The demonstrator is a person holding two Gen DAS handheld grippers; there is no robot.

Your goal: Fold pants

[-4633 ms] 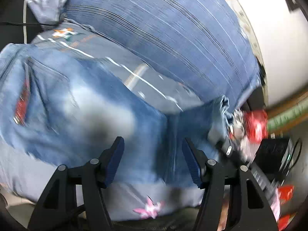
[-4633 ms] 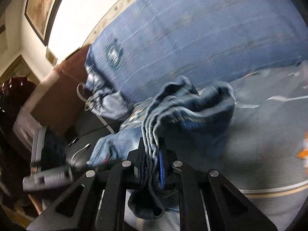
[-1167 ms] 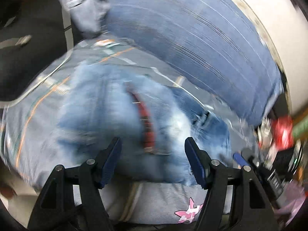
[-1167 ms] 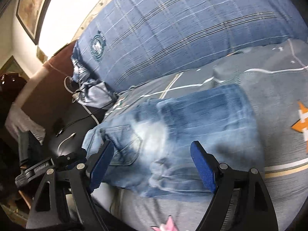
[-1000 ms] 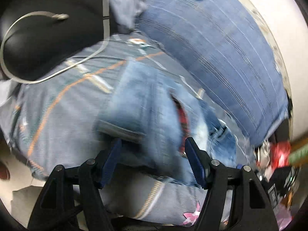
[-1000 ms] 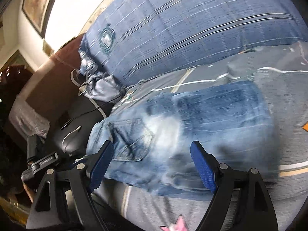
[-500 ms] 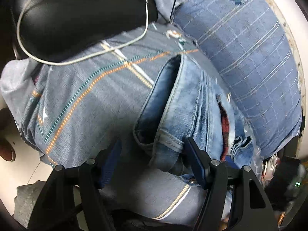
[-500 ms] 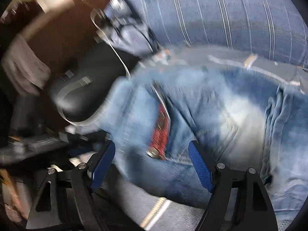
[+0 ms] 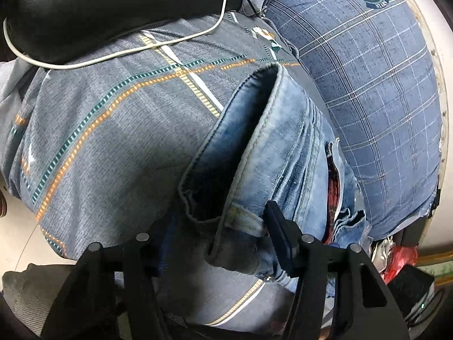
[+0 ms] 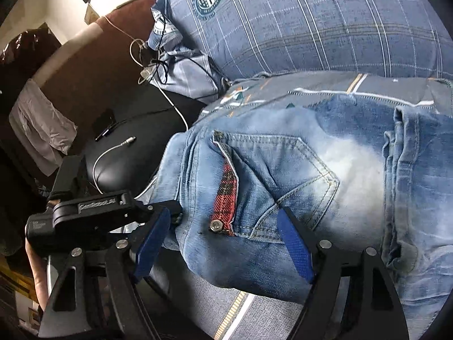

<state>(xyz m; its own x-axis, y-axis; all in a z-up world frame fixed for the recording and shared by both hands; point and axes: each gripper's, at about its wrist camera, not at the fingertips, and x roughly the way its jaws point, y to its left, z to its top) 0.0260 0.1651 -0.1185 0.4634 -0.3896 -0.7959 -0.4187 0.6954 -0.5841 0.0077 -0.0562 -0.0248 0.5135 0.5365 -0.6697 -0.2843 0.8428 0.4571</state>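
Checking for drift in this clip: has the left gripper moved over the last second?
Yes. The left gripper has swung toward the black cushion end, now straddling the jeans waistband there.

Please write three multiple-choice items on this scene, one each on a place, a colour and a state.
1. Where do the jeans lie?
A. On the grey patterned bedsheet, below the blue plaid pillow
B. On the black cushion
C. On the floor

2. What colour is the lining at the jeans pocket?
A. Plain yellow
B. Red plaid
C. Green

3. How is the right hand-held gripper?
A. Shut on the jeans
B. Shut on a cable
C. Open, over the jeans

Answers: 1 A, sheet shows around and under the denim; 2 B, a red checked strip runs along the pocket edge; 3 C, its blue pads stand wide apart.
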